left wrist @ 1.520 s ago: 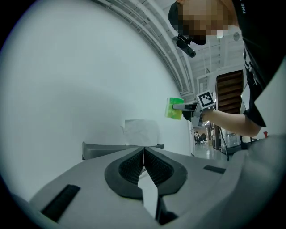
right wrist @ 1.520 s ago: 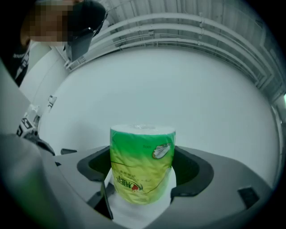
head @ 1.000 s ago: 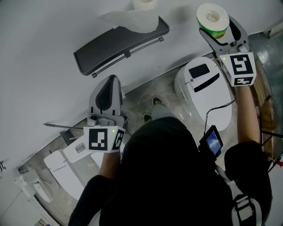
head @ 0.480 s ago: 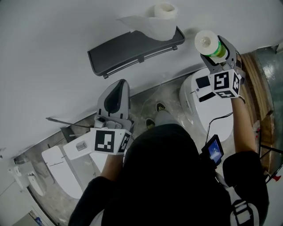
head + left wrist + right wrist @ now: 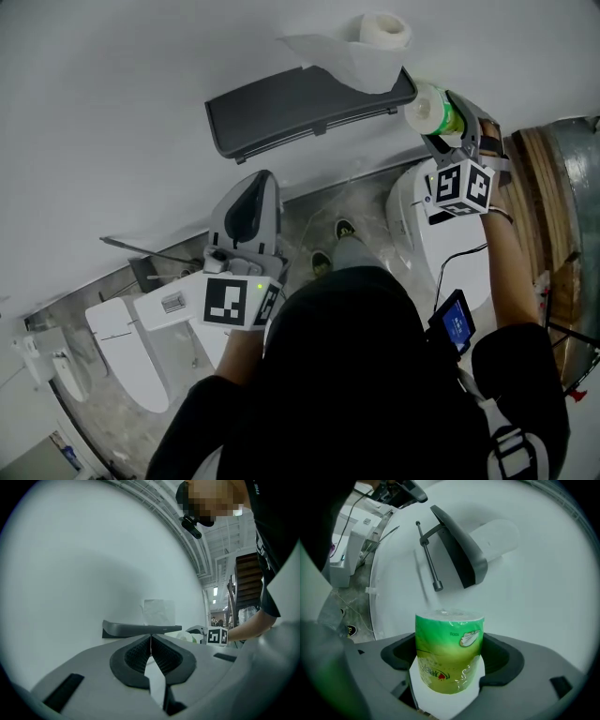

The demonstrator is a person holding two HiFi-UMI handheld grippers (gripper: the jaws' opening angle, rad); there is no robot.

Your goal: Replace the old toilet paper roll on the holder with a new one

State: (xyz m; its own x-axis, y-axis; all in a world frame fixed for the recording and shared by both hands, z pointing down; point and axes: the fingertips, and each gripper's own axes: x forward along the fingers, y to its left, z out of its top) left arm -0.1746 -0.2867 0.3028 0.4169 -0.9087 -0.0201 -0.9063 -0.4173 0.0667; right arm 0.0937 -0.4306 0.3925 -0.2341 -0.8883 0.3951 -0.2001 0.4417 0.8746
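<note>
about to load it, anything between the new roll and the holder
Nothing visible. The green-wrapped roll in the right gripper faces the holder's bare bar; the old roll sits beyond the cover.

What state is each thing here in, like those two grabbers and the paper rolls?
Left gripper: shut, empty.
Right gripper: shut on the new roll.
New roll: still plastic-wrapped, held upright.
Old roll: resting on top of the holder, partly unrolled.
Holder: rod bare.
Toilet: lid closed.
</note>
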